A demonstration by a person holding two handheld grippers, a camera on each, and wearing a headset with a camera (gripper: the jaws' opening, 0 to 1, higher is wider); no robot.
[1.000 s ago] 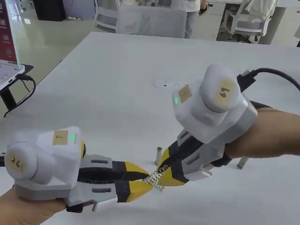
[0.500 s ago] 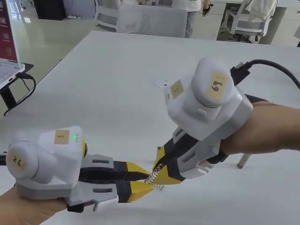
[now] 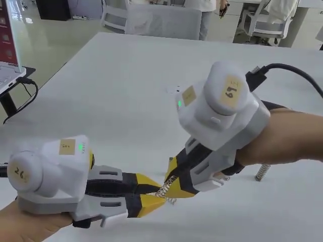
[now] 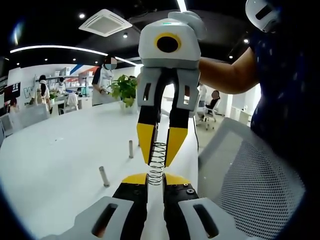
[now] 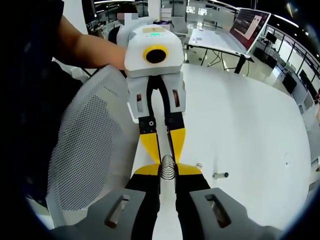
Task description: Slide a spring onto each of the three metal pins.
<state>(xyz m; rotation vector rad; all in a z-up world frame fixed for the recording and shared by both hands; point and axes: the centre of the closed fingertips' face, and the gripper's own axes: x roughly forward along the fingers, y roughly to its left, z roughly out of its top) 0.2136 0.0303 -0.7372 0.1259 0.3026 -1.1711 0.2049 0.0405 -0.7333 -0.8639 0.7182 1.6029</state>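
A small steel spring (image 3: 167, 186) hangs just above the white table (image 3: 116, 91), held at both ends. My left gripper (image 3: 160, 197) reaches in from the lower left and is shut on its near end. My right gripper (image 3: 172, 185) comes down from the upper right and is shut on the other end. In the left gripper view the spring (image 4: 157, 162) runs from my left gripper (image 4: 156, 179) up into the right gripper (image 4: 159, 156). Two upright metal pins (image 4: 103, 176) (image 4: 131, 149) stand to the left. One pin (image 3: 170, 162) peeks out behind the right gripper.
A second spring (image 3: 260, 173) lies on the table under the right forearm. A small white part (image 3: 174, 91) rests mid-table. A laptop (image 3: 7, 65) sits on a side stand at left. Office chairs (image 3: 161, 20) line the far edge, and a mesh chair (image 4: 250, 180) is close by.
My right gripper has shifted a little left and up and rolled slightly, still holding the spring. My left gripper has stayed put.
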